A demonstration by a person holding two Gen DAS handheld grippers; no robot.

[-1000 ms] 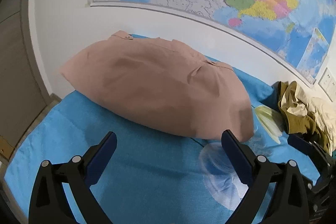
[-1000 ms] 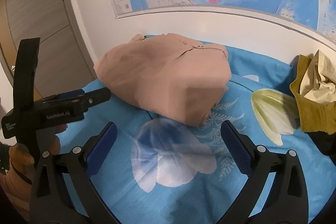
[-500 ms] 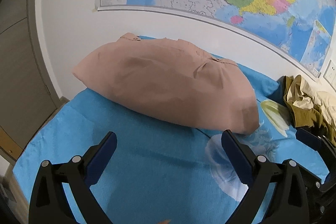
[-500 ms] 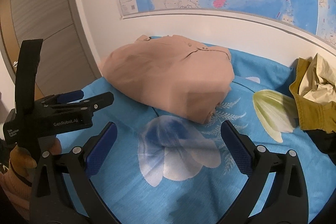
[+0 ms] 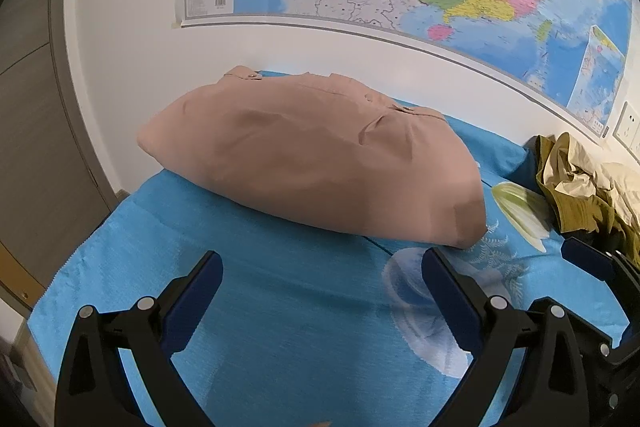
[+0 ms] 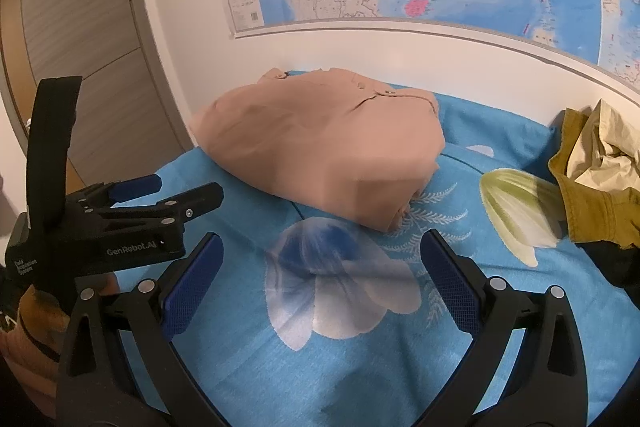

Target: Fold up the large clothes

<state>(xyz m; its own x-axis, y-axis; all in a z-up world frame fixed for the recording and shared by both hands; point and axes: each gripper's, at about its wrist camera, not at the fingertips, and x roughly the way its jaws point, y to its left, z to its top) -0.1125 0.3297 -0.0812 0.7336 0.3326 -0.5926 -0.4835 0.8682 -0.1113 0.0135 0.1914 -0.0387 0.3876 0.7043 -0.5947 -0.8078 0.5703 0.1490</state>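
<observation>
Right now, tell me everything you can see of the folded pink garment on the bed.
The pink garment is a dusty-pink woven piece, folded into a compact, slightly puffed bundle with a few soft creases. Small buttons and tab-like flaps show along its far edge. It lies flat on the blue floral sheet by the wall, below the map. Neither gripper touches it; both hang open in front of it, and it lies apart from the olive clothes pile.

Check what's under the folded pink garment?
The folded pink garment lies on the blue floral bedsheet, which shows around its near sides. Whatever is directly beneath is covered. Both grippers, left and right, are open and clear of it.
</observation>
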